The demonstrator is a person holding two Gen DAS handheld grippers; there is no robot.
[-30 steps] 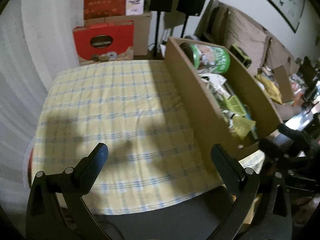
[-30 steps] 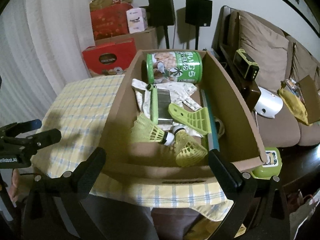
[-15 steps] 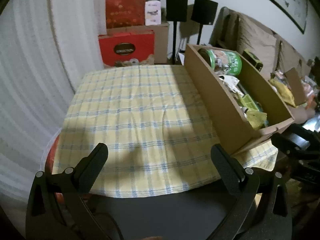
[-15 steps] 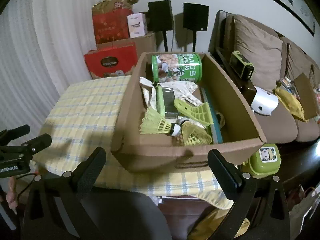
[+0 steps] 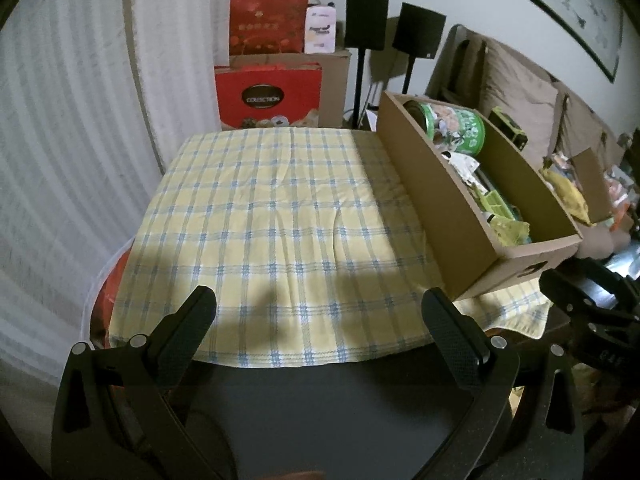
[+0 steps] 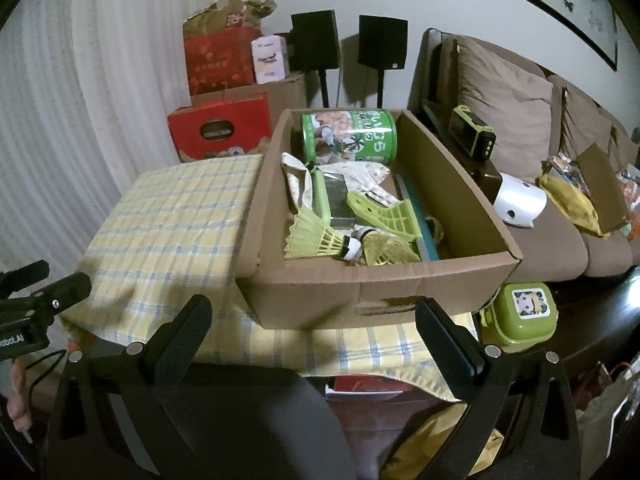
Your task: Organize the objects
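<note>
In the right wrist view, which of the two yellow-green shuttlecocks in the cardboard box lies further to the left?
The shuttlecock whose skirt fans toward the box's left wall; the other shuttlecock lies right of it, their cork ends meeting between them.

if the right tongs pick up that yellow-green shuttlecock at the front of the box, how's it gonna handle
The shuttlecock probably weighs almost nothing: its skirt is open plastic mesh. That mesh would likely flex under a squeeze, so the black-and-white cork end looks the firmer hold. It lies on its side against a second shuttlecock, which may shift too.
</note>
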